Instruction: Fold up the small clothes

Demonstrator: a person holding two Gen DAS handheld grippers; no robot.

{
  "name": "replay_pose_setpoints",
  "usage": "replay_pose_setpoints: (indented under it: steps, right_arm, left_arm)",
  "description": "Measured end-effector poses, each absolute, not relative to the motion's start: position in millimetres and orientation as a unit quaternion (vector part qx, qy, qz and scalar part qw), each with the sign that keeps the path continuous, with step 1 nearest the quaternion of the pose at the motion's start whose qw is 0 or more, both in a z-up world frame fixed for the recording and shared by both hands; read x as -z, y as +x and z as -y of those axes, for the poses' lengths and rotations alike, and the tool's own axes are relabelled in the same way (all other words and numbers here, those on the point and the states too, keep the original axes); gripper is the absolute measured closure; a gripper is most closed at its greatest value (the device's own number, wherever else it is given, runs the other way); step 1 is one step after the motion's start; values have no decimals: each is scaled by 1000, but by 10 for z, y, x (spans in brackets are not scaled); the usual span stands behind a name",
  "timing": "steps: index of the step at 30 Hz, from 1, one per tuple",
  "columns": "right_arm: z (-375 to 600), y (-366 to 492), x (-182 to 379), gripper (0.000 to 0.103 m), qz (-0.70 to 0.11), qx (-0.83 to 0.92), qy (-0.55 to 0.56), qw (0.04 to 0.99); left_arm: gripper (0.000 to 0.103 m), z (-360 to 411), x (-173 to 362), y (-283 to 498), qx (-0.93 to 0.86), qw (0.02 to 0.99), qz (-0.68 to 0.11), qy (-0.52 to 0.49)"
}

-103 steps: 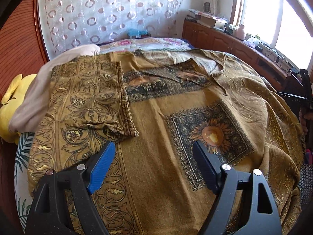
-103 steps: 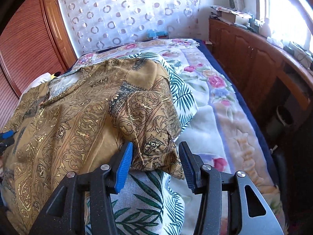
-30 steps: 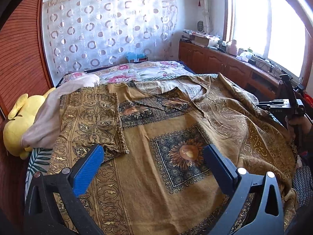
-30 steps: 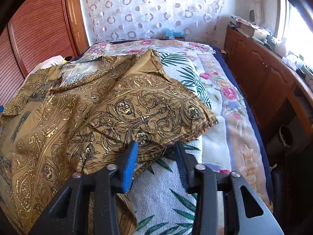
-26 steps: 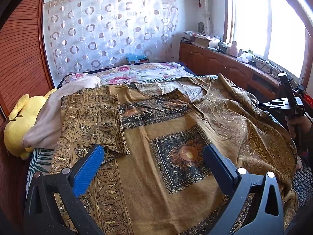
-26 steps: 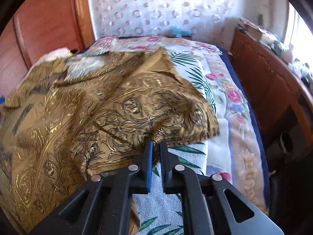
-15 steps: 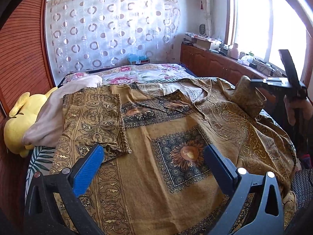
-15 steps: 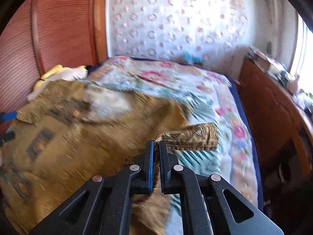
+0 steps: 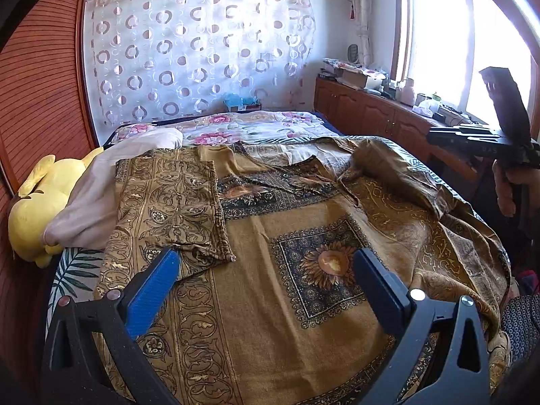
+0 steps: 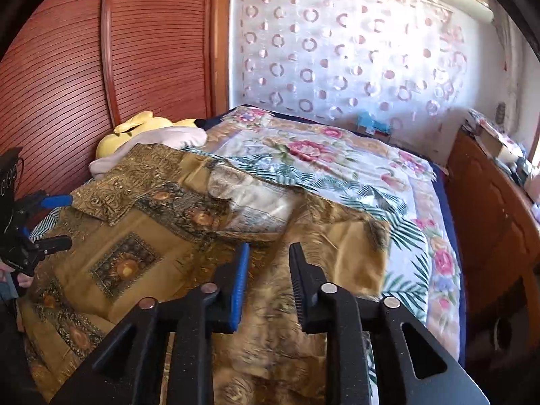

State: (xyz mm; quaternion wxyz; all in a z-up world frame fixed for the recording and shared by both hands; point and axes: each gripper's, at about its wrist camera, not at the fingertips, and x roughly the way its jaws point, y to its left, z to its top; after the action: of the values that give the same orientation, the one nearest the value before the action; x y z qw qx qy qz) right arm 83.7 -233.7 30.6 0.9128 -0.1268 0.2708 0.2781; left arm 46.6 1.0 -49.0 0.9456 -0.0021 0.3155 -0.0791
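Since a second ago my right gripper (image 10: pixel 268 263) has lifted the right sleeve (image 10: pixel 351 249) inward over the shirt (image 9: pixel 270 236) and its jaws have just been opening — nothing between them now, sleeve released and lying across the body. Left gripper (image 9: pixel 263 270) hovers wide open, empty, above the hem. Shirt lies spread on the bed (image 10: pixel 422 202). Left sleeve (image 9: pixel 168 195) already folded in — both sleeves done; folding the body lengthwise, then crosswise, is left.
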Motion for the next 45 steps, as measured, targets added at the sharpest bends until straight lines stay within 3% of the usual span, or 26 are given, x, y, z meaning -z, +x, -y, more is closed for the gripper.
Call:
replay_pose_setpoints:
  steps: [13, 23, 25, 27, 37, 45]
  right_arm:
    - [2430, 1165, 255, 77, -376, -214, -119, 893]
    - [2334, 1414, 362, 77, -390, -213, -118, 888]
    - [2302, 1416, 360, 94, -391, -217, -119, 887]
    - [2382, 1433, 384, 101, -394, -225, -115, 884]
    - [2920, 1342, 58, 102, -342, -182, -71, 919]
    - [3171, 1356, 56, 101, -345, -128, -78, 927]
  left_arm:
    - [0, 21, 521, 491, 81, 944, -320, 1]
    - [0, 22, 558, 482, 81, 943, -323, 0]
    - [0, 20, 562, 485, 81, 943, -323, -1]
    - [0, 12, 568, 486, 79, 943, -323, -2]
    - [0, -36, 578, 499, 77, 943, -324, -6]
    - [0, -52, 560, 537, 76, 944, -321, -4]
